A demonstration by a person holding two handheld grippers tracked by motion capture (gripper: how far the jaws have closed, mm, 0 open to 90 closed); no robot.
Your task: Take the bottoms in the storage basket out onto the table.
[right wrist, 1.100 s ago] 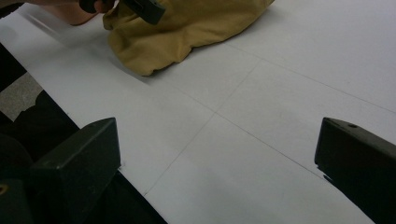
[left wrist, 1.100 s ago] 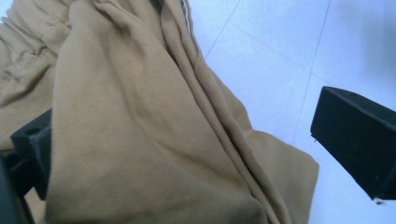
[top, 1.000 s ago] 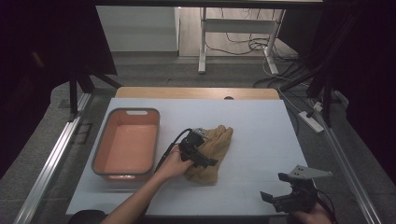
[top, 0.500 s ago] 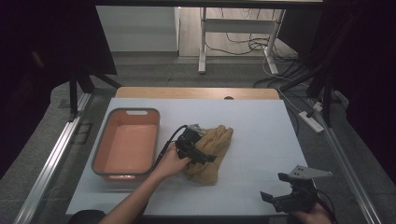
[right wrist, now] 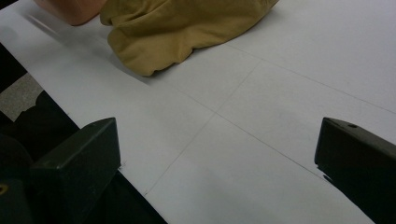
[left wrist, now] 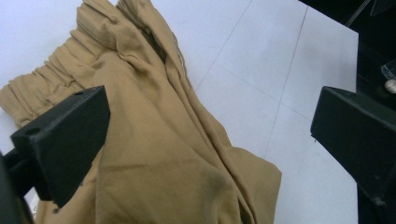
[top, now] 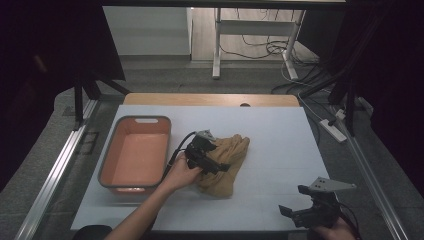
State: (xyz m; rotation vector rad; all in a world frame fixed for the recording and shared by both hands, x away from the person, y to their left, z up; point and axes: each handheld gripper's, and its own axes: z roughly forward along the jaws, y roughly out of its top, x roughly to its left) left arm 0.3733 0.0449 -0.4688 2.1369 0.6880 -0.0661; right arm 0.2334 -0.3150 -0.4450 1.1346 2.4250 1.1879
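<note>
On the white counter (top: 280, 145), the crumpled tan cloth garment (top: 225, 167) lies just right of the orange plastic rectangular tub (top: 135, 152). The left tongs (top: 216, 166) sit over the garment; the right tongs (top: 295, 212) lie well apart, at the near right edge.

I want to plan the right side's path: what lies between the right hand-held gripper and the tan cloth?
Nothing: the right gripper view shows bare white table between the open right hand-held gripper and the tan cloth.
</note>
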